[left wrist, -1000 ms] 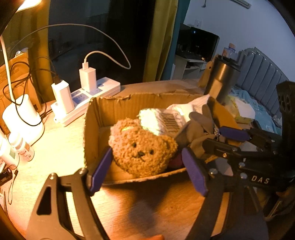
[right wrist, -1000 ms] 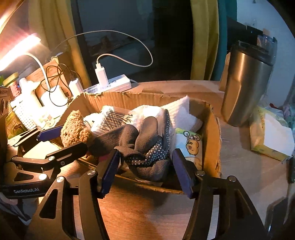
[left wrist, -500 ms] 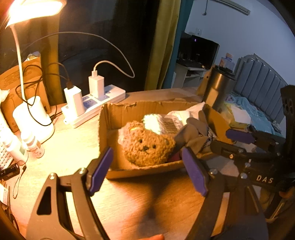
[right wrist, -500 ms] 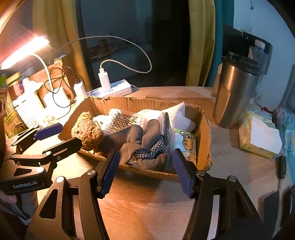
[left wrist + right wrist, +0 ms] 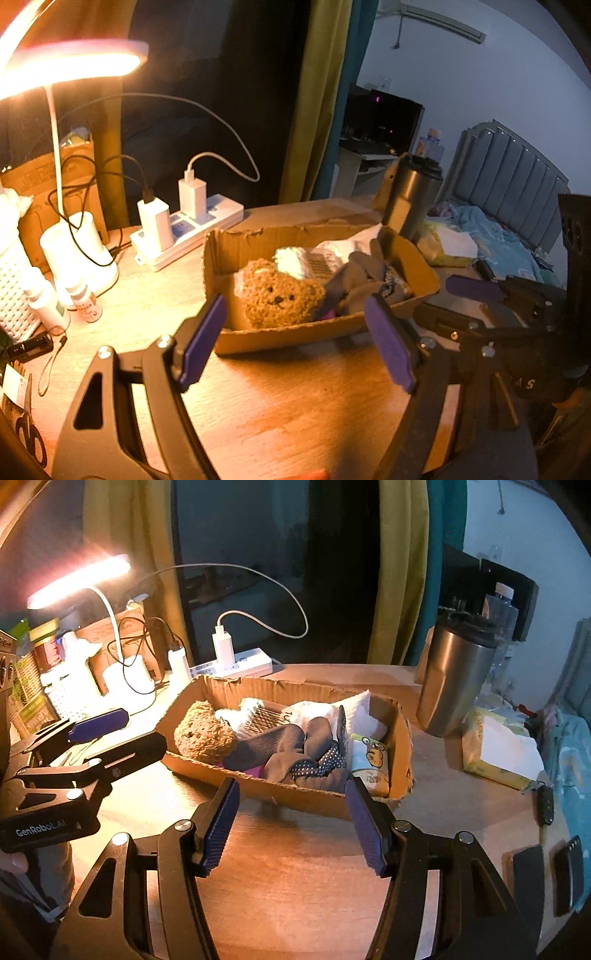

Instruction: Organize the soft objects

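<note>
The left gripper (image 5: 295, 339) is held above the table (image 5: 295, 398) with its tongs spread wide, nothing between them. The right gripper (image 5: 291, 821) is likewise held apart and empty. The cardboard box (image 5: 295, 797) is seen at twelve o'clock from both, with the teddy bear (image 5: 280, 295), grey socks (image 5: 295, 753) and tissue pack (image 5: 369, 764) inside.

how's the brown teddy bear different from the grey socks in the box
The teddy bear is tan, fuzzy and rounded; the grey socks are smooth knit with white-dotted soles. The teddy bear sits at the left end of the cardboard box, face toward the left gripper's camera; the grey socks lie crumpled mid-box. Both rest inside the box, touching, held by neither gripper.
</note>
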### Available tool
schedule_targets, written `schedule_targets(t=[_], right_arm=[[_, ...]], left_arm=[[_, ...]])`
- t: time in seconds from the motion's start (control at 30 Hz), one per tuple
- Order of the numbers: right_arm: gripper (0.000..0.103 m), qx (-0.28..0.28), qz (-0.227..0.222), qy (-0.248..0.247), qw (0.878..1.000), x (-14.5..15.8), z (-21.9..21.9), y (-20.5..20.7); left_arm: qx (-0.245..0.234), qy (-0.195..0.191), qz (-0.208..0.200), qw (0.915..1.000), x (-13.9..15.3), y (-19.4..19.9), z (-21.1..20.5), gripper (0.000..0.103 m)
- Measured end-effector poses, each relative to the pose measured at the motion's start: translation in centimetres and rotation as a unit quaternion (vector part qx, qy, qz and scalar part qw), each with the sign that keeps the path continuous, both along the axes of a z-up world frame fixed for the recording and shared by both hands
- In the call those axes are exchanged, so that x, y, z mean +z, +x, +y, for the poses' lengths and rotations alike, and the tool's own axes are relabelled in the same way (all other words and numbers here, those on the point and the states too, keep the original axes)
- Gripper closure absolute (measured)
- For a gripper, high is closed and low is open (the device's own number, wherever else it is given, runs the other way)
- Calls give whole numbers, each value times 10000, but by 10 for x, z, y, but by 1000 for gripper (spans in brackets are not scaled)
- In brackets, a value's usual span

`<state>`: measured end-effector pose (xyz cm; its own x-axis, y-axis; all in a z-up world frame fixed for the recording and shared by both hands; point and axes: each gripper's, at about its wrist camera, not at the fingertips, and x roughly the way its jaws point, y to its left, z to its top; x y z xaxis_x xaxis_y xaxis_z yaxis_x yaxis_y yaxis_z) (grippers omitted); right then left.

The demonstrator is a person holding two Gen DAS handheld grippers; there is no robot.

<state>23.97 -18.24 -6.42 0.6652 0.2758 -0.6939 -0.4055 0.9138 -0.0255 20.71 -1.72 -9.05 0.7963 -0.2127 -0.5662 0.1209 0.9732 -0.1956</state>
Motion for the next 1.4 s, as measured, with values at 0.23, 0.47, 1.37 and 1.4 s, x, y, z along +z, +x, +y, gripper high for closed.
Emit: schedule_targets(t=[0.23,0.47,1.37,1.4], right_arm=[[40,43,-166,50,9998,13,2,-24],[40,130,-332,101,9993,25,3,-48],[33,156,-1277,430,9908,92,-30,-132],[33,157,-1305,438,9904,93,-31,-134]], left_arm=[[39,15,-141,9999,10,-25,5,24],[92,-1,-287,9995,23,-54,8,24],[292,63,-1106,9934,92,-143,-6,4],[311,77,-1130,9931,94,-146,-7,4]])
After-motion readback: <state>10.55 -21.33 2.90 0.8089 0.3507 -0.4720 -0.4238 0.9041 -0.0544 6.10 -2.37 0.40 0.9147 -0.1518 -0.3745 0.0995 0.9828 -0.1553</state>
